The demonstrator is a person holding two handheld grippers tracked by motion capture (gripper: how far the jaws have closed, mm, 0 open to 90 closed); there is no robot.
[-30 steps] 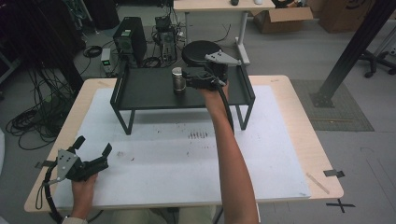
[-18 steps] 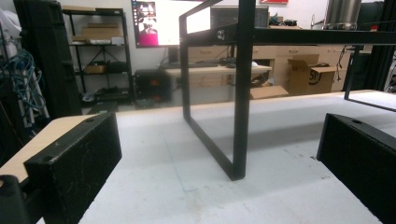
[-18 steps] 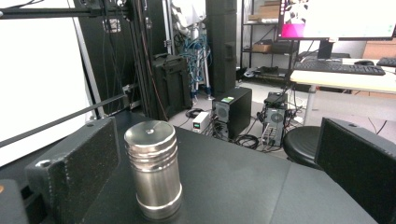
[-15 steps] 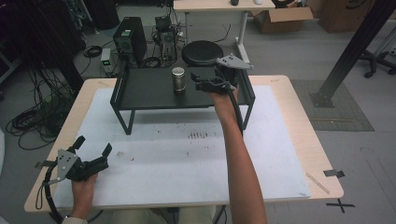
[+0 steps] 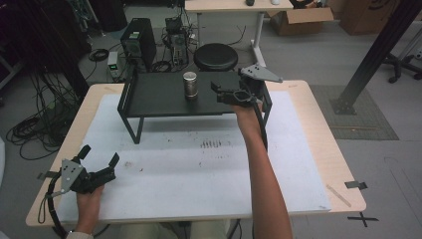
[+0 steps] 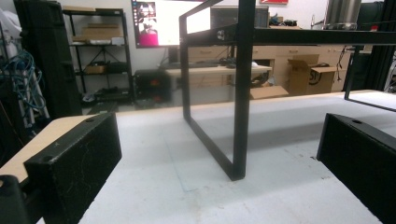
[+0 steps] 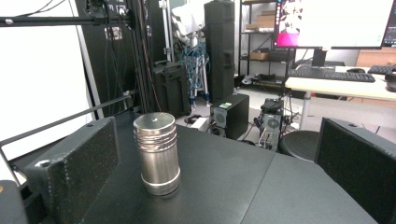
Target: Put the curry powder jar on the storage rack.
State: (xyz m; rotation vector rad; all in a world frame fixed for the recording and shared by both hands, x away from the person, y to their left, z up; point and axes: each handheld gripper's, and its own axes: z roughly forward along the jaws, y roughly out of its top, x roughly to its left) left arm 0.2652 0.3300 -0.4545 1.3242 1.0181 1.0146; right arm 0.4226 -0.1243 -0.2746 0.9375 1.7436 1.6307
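Item: steel canister (image 5: 190, 85), ribbed near the top, flat lid. Stands upright on the black raised shelf (image 5: 149, 99), toward the shelf's back edge and roughly mid-length; bare shelf top lies open on all sides of it. In the right gripper view the canister (image 7: 157, 153) stands ahead of the jaws, nearer the left one, touching neither.

Right gripper (image 5: 217, 92): held over the shelf's right end, jaws spread wide, nothing between them, clear of the canister. Half a second ago it was closer to the canister; a second ago its jaws were right at it. The canister's position is unchanged.

Left gripper (image 5: 97, 158): low at the table's near-left corner on the white mat (image 5: 199, 169), jaws wide apart and empty, well apart from the shelf; unchanged from before. Broad open mat between it and the shelf legs (image 6: 240, 116).
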